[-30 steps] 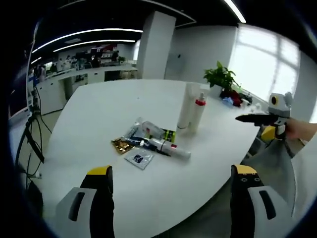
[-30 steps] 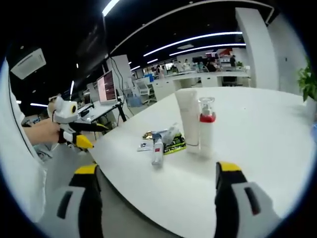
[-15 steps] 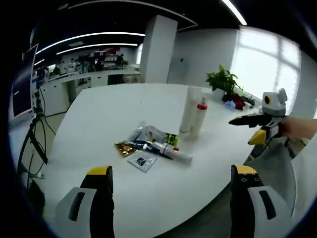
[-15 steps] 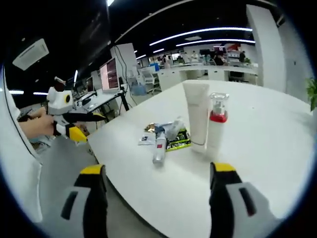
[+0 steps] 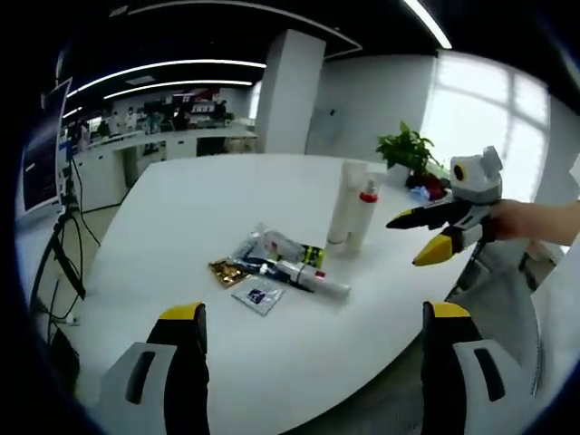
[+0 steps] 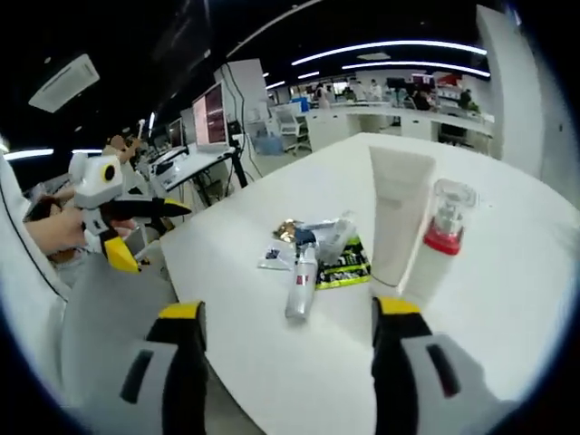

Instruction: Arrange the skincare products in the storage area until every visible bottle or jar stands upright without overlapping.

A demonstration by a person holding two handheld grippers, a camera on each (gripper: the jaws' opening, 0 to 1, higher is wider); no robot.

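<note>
A white tube (image 5: 344, 203) and a clear pump bottle with a red collar (image 5: 363, 216) stand upright side by side on the white table (image 5: 190, 208). In front of them a small white bottle (image 5: 306, 275) lies flat among several sachets (image 5: 256, 294). My left gripper (image 5: 314, 312) is open, short of the table's near edge. The right gripper (image 5: 405, 242), held by a hand, hangs open just right of the pump bottle. In the right gripper view my right gripper (image 6: 288, 310) is open before the lying bottle (image 6: 303, 283), the tube (image 6: 399, 214) and the pump bottle (image 6: 439, 243). The left gripper (image 6: 154, 236) is open off the table.
A potted plant (image 5: 405, 145) stands at the table's far right edge. A white pillar (image 5: 286, 89) rises behind the table. Desks with a monitor (image 6: 210, 114) lie beyond, and a stand with cables (image 5: 63, 227) is off the table's left side.
The right gripper has moved in over the table toward the standing tube and pump bottle, which now look larger in its view. The left gripper has hardly moved. The products have not shifted.
</note>
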